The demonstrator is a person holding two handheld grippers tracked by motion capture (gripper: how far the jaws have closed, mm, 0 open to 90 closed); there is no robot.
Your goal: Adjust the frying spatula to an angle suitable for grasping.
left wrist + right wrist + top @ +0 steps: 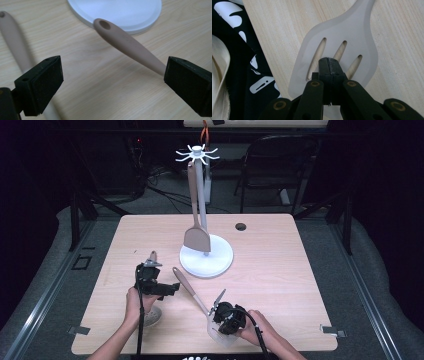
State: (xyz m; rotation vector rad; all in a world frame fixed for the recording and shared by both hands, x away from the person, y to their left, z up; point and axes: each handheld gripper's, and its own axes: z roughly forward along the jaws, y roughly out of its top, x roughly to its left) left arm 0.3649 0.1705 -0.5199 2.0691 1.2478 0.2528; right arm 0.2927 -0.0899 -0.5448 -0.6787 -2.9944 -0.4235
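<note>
in the high view, a light wooden bench [280, 270] carries a white utensil stand [206, 256] with a round base and a tall post topped by spokes. a beige solid spatula [196, 227] hangs from the spokes, its blade down beside the post, just above the base. near the front edge a slotted spatula [197, 302] lies on the bench, its handle pointing up and left toward the stand, its pale blade nearest the person. the right hand-held gripper [216, 312] sits over that blade, gripped by the person's right hand [262, 330]. the left hand-held gripper [152, 262] is held by the left hand [135, 302] just left of the slotted spatula's handle, and a beige handle tip pokes out at its far end.

in the left gripper view, the jaws stand wide apart. a beige handle with a hanging hole [127, 46] slants between them, its lower end meeting the right-side pad; whether the pad presses on it i cannot tell. behind it is the stand's white base [117, 12], and a second handle [15, 42] lies at the left.

in the right gripper view, the jaws are together, nothing between them, their tips right over the three slots of the slotted blade [337, 52], which lies flat on the bench.
</note>
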